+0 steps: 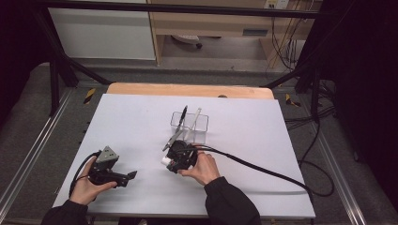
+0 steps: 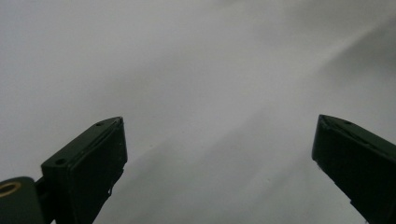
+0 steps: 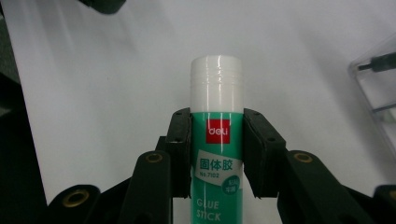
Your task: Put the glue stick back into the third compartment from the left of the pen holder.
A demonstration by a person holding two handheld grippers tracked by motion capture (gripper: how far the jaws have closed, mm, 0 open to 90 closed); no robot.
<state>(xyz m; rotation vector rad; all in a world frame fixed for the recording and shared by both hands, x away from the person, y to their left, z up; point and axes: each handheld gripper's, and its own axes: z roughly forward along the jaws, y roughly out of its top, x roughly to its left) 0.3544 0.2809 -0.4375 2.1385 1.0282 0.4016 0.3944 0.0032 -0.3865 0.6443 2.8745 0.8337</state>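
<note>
- On the near left of the white table (image 1: 141,122), we are resting our left gripper (image 1: 123,177) low over the bare surface, with its jaws spread wide and nothing between them.
- In the left gripper view we are seeing those two black jaws far apart over plain white tabletop.
- Near the middle of the table, we are holding our right gripper (image 1: 168,161) with its jaws clamped on a glue stick (image 3: 217,140).
- In the right gripper view the pads are pressing on both sides of the green label, below the translucent white cap (image 3: 216,79), and the stick is sitting straight along the jaws.
- Just beyond that gripper, a little farther and to the right, a clear plastic organiser box (image 1: 190,126) is standing with two pens (image 1: 184,115) leaning out of it.
- We judge the step in hand to be carrying the glue stick to that box.
- To do it well, we should be keeping the squeeze steady, lifting the stick clear of the box's near wall, staying away from the leaning pens, and lowering it into a free compartment before easing the jaws apart.
</note>
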